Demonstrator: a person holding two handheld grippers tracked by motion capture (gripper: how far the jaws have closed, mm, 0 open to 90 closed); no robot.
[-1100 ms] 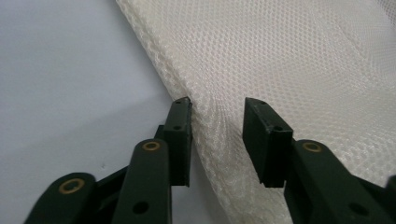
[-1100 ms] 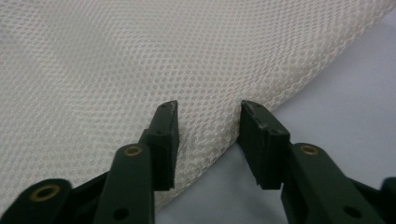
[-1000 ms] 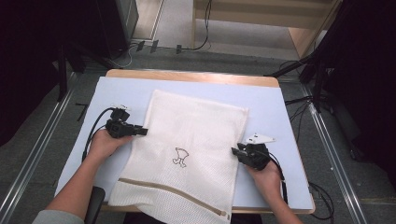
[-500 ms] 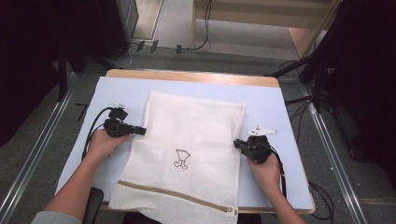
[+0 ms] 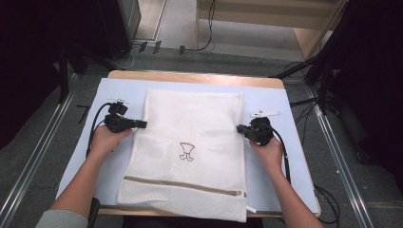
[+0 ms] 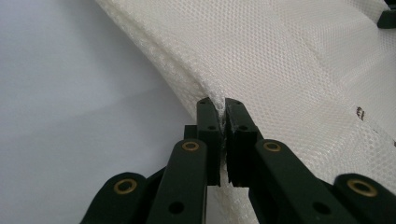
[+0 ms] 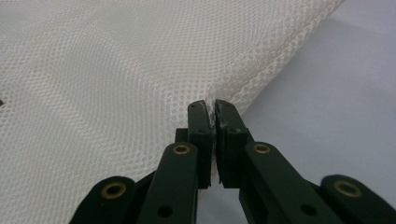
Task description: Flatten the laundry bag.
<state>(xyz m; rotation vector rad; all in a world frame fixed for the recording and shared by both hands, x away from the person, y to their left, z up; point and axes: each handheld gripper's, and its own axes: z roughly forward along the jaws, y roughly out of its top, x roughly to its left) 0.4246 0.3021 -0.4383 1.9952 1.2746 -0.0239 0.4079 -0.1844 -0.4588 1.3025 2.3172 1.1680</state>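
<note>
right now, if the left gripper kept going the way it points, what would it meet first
The white mesh bag itself: the left gripper is shut on its side edge and points across it, toward the right gripper.

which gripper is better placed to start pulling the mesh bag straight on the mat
Neither clearly: the left gripper and the right gripper are each shut on a side edge of the mesh bag. Both would likely pull together.

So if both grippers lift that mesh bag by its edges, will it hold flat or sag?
Probably sag: the mesh bag is thin netting that already bends where the left gripper pinches it. Likely light, looking flat and empty. The right gripper pinches only the edge, so it might slip.
</note>
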